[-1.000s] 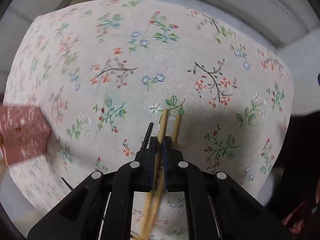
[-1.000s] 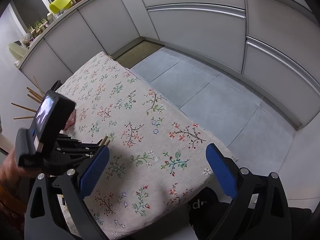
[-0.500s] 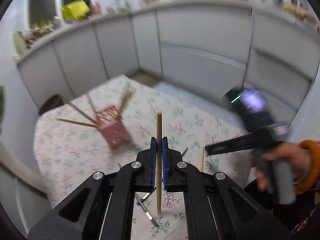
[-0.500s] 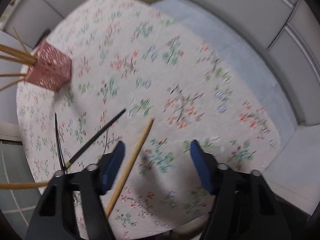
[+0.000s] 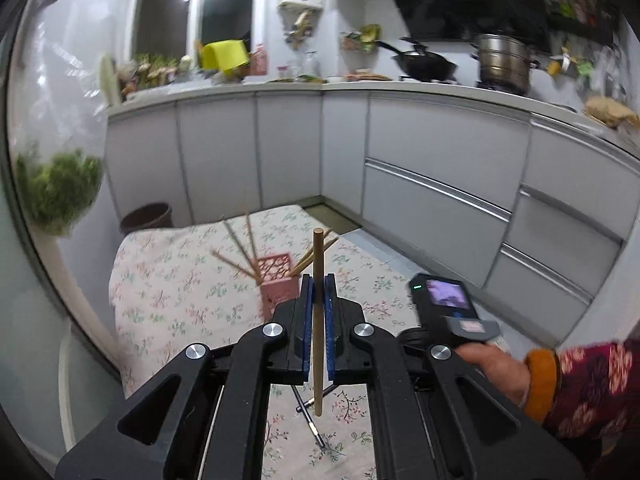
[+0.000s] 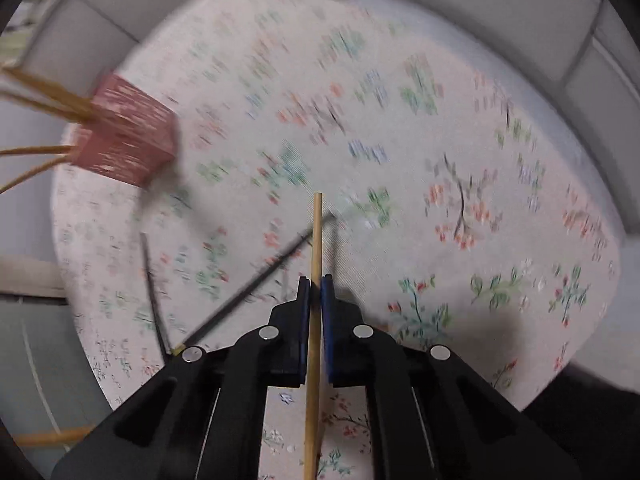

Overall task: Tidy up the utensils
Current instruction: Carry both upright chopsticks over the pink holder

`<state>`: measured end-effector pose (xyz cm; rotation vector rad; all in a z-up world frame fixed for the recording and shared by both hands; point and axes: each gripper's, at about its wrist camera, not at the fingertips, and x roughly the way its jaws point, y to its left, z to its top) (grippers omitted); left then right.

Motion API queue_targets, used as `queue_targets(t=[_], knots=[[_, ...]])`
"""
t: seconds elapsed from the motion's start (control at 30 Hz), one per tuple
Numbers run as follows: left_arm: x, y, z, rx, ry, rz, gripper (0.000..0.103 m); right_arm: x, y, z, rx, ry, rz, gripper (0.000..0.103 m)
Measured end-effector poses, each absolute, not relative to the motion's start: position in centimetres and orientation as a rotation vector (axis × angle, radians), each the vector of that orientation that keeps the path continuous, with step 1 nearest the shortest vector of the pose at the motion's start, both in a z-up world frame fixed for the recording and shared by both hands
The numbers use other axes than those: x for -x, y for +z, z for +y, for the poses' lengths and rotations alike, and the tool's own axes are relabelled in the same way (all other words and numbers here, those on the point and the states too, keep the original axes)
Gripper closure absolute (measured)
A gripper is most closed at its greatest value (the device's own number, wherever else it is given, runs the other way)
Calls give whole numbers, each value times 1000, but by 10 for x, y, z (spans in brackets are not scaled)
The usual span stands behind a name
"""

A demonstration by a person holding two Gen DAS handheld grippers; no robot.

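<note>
Chopstick (image 5: 318, 320) upright in left hand-held gripper (image 5: 318, 280), tip upward.

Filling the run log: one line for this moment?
left gripper: shut on wooden chopstick | right gripper: shut on second chopstick | pink holder: upright

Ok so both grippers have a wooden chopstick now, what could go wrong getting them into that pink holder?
1. The pink holder already has chopsticks splayed outward; an incoming stick could catch them or tip it.
2. The left gripper and the right gripper each pinch a wooden chopstick at one narrow spot, so it may pivot or slip.
3. Two black chopsticks lie loose on the tablecloth and could be knocked off.
</note>
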<state>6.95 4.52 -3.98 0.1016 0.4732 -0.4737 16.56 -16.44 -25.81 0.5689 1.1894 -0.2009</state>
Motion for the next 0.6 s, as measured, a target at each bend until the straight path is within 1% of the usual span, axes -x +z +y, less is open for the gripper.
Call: queue_targets(t=[0.07, 0.2, 0.3, 0.37, 0.6], knots=[[-73, -44, 49, -57, -458, 492, 98, -146, -231, -151, -462, -156, 1041, 97], [-68, -52, 46, 30, -414, 516, 98, -112, -184, -135, -312, -118, 823, 97], [-59, -50, 41, 43, -389, 507, 98, -85, -153, -133, -248, -108, 686, 97], [-52, -46, 37, 45, -376, 496, 98, -68, -133, -140, -237, -105, 626, 97], [-22, -26, 29, 65, -290, 451, 99, -44, -79, -151, -225, -124, 540, 97]])
